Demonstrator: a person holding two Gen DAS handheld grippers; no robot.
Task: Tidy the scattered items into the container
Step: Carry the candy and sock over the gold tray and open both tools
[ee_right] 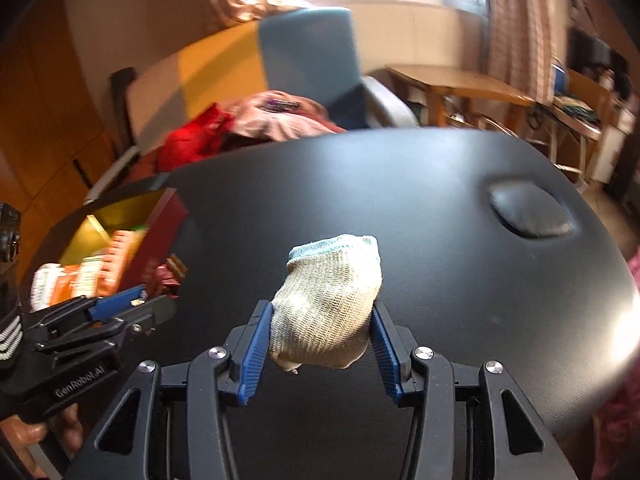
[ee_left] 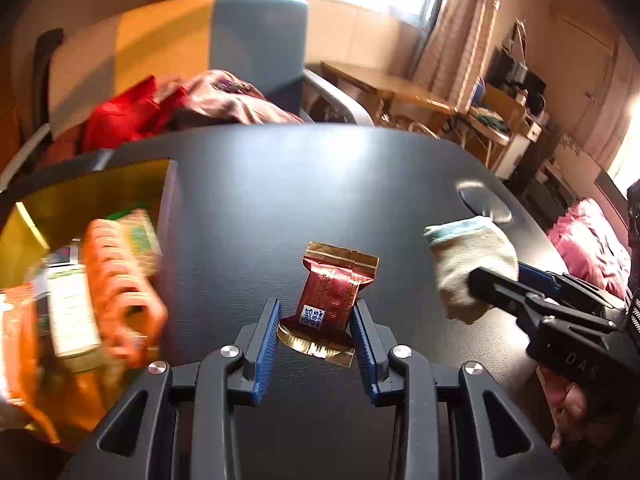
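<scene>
My left gripper (ee_left: 316,308) is shut on a red and gold snack packet (ee_left: 334,294) and holds it above the black table (ee_left: 320,184). My right gripper (ee_right: 322,316) is shut on a beige knit sock with a pale blue cuff (ee_right: 330,300), also off the table; the sock shows in the left wrist view (ee_left: 472,256) with the right gripper (ee_left: 480,276) behind it. The container (ee_left: 120,184), a gold-lined box, stands at the table's left edge and holds several orange and green packets (ee_left: 116,272). It also shows in the right wrist view (ee_right: 120,212), with the left gripper (ee_right: 156,304) in front of it.
A grey oval recess (ee_right: 532,212) lies in the table top at the far right. Beyond the table are a blue chair (ee_left: 260,44) with red and pink clothes (ee_left: 180,104), a wooden desk (ee_left: 384,84) and cluttered shelves at the right.
</scene>
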